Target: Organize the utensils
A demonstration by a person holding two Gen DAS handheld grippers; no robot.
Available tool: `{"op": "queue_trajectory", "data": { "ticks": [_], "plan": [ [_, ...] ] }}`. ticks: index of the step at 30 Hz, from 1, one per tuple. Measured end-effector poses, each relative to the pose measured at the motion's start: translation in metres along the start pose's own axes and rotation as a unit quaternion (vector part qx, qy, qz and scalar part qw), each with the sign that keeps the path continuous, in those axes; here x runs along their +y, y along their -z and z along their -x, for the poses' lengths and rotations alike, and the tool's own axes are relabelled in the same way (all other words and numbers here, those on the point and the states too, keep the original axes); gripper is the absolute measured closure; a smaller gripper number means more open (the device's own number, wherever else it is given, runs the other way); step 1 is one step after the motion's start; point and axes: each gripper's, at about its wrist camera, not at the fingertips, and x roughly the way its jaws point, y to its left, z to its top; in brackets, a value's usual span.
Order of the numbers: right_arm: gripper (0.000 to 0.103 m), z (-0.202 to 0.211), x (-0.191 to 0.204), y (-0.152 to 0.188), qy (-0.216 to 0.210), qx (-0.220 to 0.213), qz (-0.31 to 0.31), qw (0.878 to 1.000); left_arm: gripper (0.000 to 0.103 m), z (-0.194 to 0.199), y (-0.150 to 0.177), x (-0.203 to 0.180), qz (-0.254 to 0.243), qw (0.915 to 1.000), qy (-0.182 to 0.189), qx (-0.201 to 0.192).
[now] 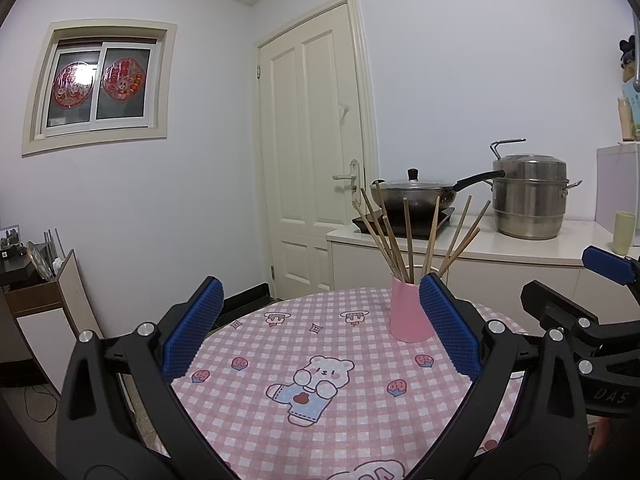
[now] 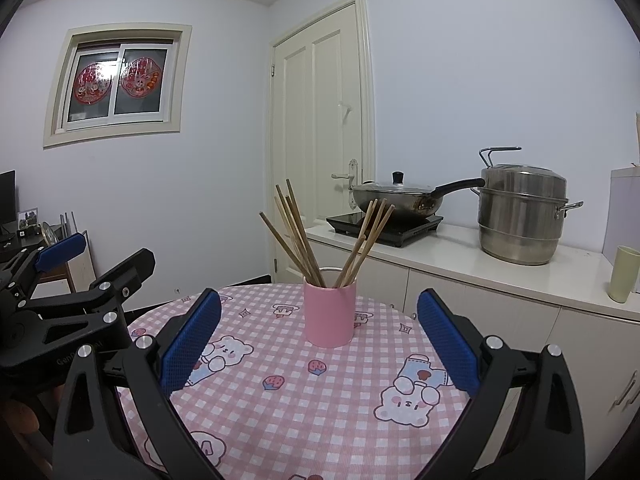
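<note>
A pink cup [image 2: 329,316] stands upright on the far part of a round table with a pink checked cloth [image 2: 280,408]. Several wooden chopsticks [image 2: 308,240] stick up out of it, fanned to both sides. My right gripper [image 2: 318,332] hovers open over the near table, the cup framed between its blue pads [image 2: 192,340], apart from both. In the left wrist view the pink cup [image 1: 408,312] and the chopsticks [image 1: 412,236] sit just behind the right blue pad [image 1: 448,328]. My left gripper [image 1: 320,320] is open and holds nothing.
Behind the table runs a white counter [image 2: 460,256] with a lidded wok [image 2: 400,196] on a black cooktop, a steel steamer pot [image 2: 520,216] and a pale green cup [image 2: 622,280]. A cream door [image 2: 320,136] is shut. A low cabinet [image 1: 44,300] stands at the left.
</note>
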Motion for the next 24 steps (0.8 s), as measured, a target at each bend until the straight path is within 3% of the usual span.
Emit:
{"op": "queue_trajectory", "data": {
  "ticks": [24],
  "plan": [
    [0.008, 0.0000, 0.0011, 0.0007, 0.001, -0.003, 0.000, 1.000, 0.006, -0.0036, 0.0008, -0.0009, -0.002, 1.0000, 0.000, 0.005]
  ]
}}
